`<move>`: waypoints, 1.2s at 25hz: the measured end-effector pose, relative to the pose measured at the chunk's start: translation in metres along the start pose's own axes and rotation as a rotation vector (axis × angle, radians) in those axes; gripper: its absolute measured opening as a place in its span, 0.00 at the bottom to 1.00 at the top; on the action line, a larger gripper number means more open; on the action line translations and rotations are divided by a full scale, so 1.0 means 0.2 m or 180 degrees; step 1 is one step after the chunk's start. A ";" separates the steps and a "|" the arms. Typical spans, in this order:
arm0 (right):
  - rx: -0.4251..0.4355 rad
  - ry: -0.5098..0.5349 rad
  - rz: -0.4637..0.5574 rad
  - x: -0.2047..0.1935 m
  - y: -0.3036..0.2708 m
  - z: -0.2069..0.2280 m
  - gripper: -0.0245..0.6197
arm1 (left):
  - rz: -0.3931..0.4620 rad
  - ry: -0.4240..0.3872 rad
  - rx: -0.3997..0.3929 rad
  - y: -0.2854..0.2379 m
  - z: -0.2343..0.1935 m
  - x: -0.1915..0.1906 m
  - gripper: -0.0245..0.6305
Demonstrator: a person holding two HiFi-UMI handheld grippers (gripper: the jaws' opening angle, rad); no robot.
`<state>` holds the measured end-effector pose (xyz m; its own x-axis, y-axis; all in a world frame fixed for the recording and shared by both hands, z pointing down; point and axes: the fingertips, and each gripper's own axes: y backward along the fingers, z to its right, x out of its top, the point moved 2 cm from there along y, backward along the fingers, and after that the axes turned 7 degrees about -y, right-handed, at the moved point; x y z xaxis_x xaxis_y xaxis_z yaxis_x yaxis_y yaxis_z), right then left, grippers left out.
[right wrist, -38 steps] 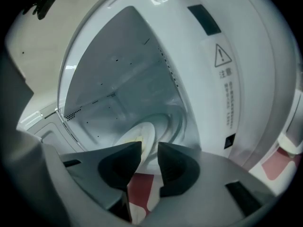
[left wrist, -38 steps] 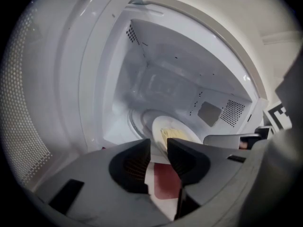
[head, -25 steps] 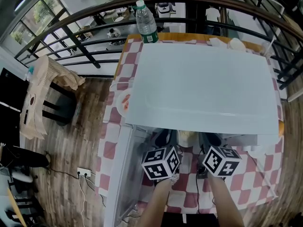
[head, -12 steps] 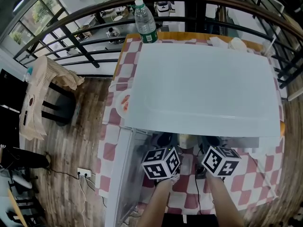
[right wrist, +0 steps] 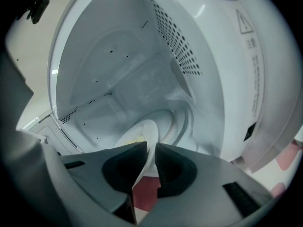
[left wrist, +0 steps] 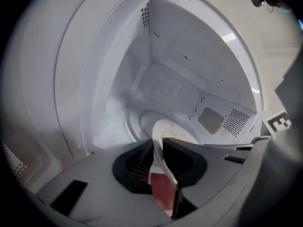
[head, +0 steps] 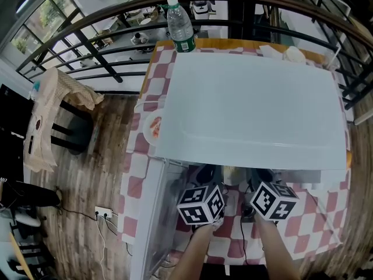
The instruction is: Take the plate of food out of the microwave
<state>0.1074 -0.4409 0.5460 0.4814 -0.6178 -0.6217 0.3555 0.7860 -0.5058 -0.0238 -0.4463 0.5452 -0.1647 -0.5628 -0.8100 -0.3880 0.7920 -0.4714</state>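
A white microwave [head: 250, 109] fills the table, seen from above with its mouth toward me. Inside it lies a pale plate [left wrist: 166, 126] on the turntable, also in the right gripper view [right wrist: 142, 132]; a sliver of the plate [head: 231, 171] shows under the microwave's front edge. My left gripper [left wrist: 158, 144] clamps the plate's rim from the left; its jaws closed in and have just eased slightly, rim still pressed between them. My right gripper [right wrist: 150, 149] has been closing and pinches the rim from the right. Both reach into the cavity [head: 204, 172] [head: 260, 175]. The food itself is hidden.
The microwave door [head: 152, 214] hangs open at the left. A water bottle [head: 179, 28] stands behind the microwave, and another dish [head: 152, 127] sits by its left side. The red-checked tablecloth [head: 315, 226] runs to the table's edges; a railing and a chair [head: 58, 115] lie beyond.
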 end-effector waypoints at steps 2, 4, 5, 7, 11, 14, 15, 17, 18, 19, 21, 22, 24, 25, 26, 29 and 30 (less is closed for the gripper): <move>-0.0046 0.0000 0.0042 -0.01 0.02 0.01 0.12 | 0.0008 0.0032 0.0001 0.01 0.01 -0.01 0.15; -0.0077 -0.0005 0.0057 -0.01 0.04 0.02 0.12 | 0.0004 0.0029 0.0016 0.03 0.03 -0.03 0.15; -0.0081 -0.0016 0.0053 -0.02 0.05 0.02 0.12 | -0.0001 0.0016 0.0021 0.04 0.04 -0.03 0.15; -0.0082 -0.0038 0.0040 -0.03 0.06 0.03 0.12 | -0.0014 0.0011 0.0016 0.05 0.04 -0.04 0.15; -0.0079 -0.0043 0.0034 -0.04 0.09 0.02 0.12 | -0.0029 0.0034 0.0019 0.07 0.05 -0.05 0.15; -0.0085 -0.0032 0.0038 -0.04 0.12 0.02 0.12 | -0.0028 0.0020 0.0013 0.10 0.07 -0.05 0.15; -0.0087 -0.0032 0.0038 -0.04 0.13 0.02 0.12 | -0.0026 0.0014 0.0009 0.11 0.07 -0.06 0.15; -0.0092 -0.0031 0.0040 -0.05 0.16 0.01 0.12 | -0.0022 0.0008 0.0006 0.13 0.09 -0.06 0.15; -0.0094 -0.0030 0.0043 -0.06 0.17 0.02 0.12 | -0.0020 0.0008 0.0003 0.14 0.10 -0.07 0.15; -0.0097 -0.0029 0.0046 -0.06 0.19 0.02 0.12 | -0.0017 0.0009 0.0001 0.15 0.11 -0.07 0.15; -0.0105 -0.0018 0.0058 -0.06 0.22 0.02 0.12 | -0.0011 0.0012 -0.0004 0.18 0.13 -0.08 0.15; -0.0112 -0.0009 0.0065 -0.06 0.24 0.02 0.12 | -0.0009 0.0013 -0.0009 0.19 0.14 -0.09 0.15; -0.0125 0.0008 0.0075 -0.06 0.28 0.01 0.12 | -0.0010 0.0020 -0.0021 0.22 0.16 -0.10 0.15; -0.0131 0.0014 0.0078 -0.06 0.30 0.01 0.12 | -0.0011 0.0026 -0.0025 0.23 0.17 -0.10 0.15; -0.0137 0.0018 0.0085 -0.06 0.31 0.01 0.12 | -0.0010 0.0031 -0.0025 0.25 0.18 -0.10 0.15; -0.0160 0.0026 0.0125 -0.05 0.36 0.00 0.12 | 0.0008 0.0019 -0.0031 0.28 0.22 -0.09 0.15; -0.0166 0.0030 0.0136 -0.05 0.38 0.00 0.12 | 0.0014 0.0011 -0.0037 0.29 0.23 -0.09 0.15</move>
<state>0.1302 -0.3749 0.5129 0.4875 -0.5840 -0.6490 0.2924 0.8097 -0.5088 -0.0016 -0.3793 0.5160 -0.1695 -0.5601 -0.8109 -0.3977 0.7917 -0.4637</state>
